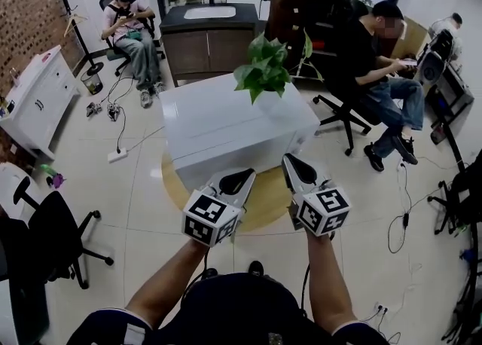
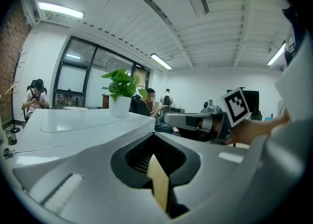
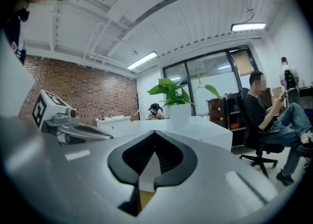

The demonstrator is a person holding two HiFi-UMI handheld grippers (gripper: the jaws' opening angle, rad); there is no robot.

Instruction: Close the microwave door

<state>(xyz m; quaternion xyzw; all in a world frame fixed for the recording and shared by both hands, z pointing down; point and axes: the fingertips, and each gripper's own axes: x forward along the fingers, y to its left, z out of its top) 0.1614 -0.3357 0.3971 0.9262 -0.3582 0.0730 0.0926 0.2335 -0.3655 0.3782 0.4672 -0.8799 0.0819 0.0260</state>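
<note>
The left tongs (image 1: 248,175) and the right tongs (image 1: 287,158) are being held side by side in front of the person, both at about the same height. Each pair is pressing its jaws together at the tips and is holding nothing. They are pointing toward a white block (image 1: 226,121), which is sitting just ahead of them on a round wooden base (image 1: 265,206). The tongs are hanging above the near edge of this base and are not touching the block. A plant (image 1: 265,68) in a white pot is standing on the far right corner of the block. I cannot tell which thing here is the microwave, as no view is showing a door. Behind the block, one person (image 1: 129,29) is sitting on a chair at the left, and another person (image 1: 376,61) is sitting at the right.
</note>
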